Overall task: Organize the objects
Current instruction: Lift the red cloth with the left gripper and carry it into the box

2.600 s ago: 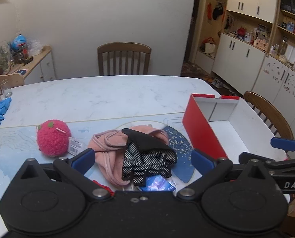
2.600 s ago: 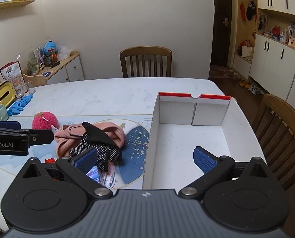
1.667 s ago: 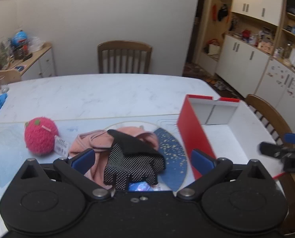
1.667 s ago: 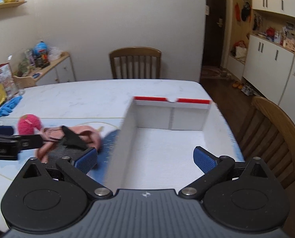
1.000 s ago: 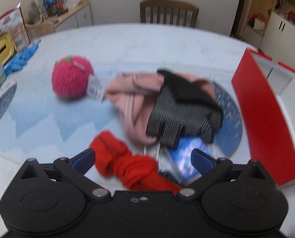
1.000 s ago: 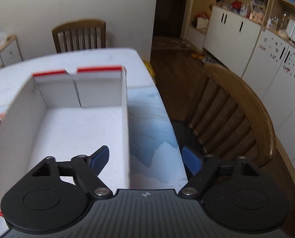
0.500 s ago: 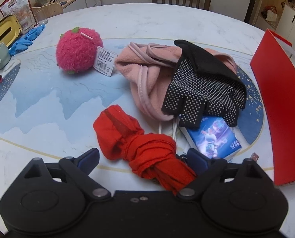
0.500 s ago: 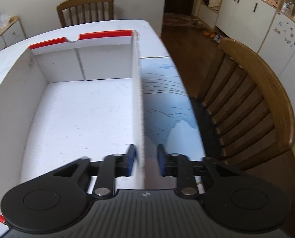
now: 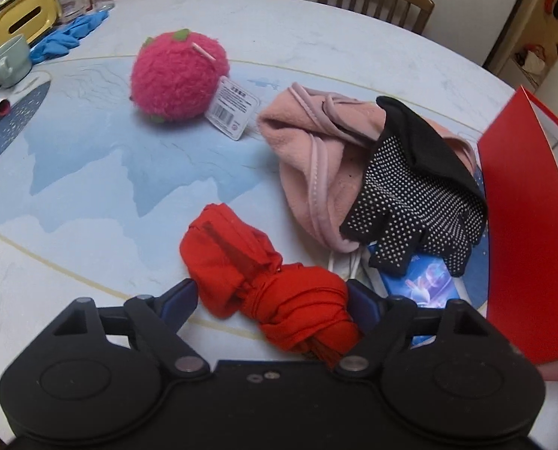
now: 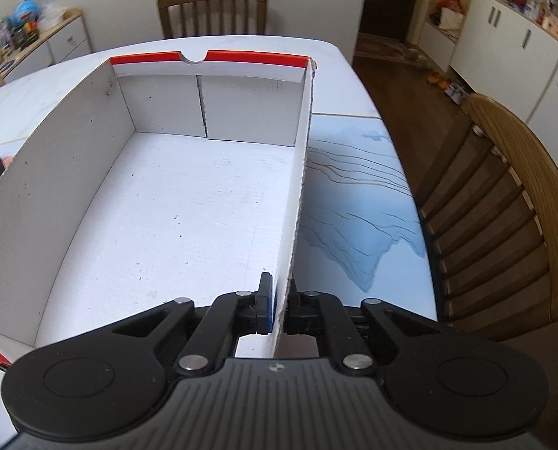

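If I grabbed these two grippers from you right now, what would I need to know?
Left gripper: open, jaws on either side of the red cloth on the table, not yet closed on it.
Right gripper: shut on the box, pinching its right wall.
Lying loose left of the box: pink plush ball, pink hat, black dotted glove on top of the hat, blue packet partly under the glove.
Done: nothing is in the box yet.
Left: probably close on the red cloth, carry it into the box, then the other things.
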A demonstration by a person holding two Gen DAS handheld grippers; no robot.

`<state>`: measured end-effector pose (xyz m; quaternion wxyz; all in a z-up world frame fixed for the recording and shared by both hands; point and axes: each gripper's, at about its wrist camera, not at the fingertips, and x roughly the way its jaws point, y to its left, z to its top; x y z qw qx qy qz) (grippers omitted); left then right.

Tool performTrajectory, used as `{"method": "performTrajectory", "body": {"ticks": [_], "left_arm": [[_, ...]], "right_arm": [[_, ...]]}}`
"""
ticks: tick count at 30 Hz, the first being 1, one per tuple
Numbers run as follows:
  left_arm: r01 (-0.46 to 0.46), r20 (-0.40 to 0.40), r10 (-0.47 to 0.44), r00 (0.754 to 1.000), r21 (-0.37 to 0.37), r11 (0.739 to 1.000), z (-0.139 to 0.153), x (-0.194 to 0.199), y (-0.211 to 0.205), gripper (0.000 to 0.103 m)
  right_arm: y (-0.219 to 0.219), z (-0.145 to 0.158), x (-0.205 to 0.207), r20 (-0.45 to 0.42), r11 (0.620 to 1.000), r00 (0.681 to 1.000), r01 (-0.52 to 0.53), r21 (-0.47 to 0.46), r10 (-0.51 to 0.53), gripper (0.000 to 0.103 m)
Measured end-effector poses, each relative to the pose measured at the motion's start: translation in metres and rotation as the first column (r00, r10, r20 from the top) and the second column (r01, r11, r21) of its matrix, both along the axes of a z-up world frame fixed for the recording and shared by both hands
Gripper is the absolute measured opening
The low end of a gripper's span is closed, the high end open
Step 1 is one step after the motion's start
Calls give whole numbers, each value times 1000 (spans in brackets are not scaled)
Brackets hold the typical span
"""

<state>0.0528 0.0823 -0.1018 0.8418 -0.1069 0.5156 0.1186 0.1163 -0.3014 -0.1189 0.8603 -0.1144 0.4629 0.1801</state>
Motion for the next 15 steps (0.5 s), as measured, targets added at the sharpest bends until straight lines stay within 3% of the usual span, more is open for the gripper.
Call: {"method": "performTrajectory", "body": {"ticks": [2,8,15], "left_arm": [[-4,-5,4,1000,-24,1000,-4,1,3,70],[28,31,-27,999,-44,999,4,-3,3,46],[82,95,-80,992,-21,996,25,-12,2,39]], "right_arm": [[5,0,-2,4,1000,1000,-16,-5,16,5],[8,-1,-4,10,999,999,-33,-9,33,5],[4,-1,-4,15,999,999,-45,-3,45,5]]}}
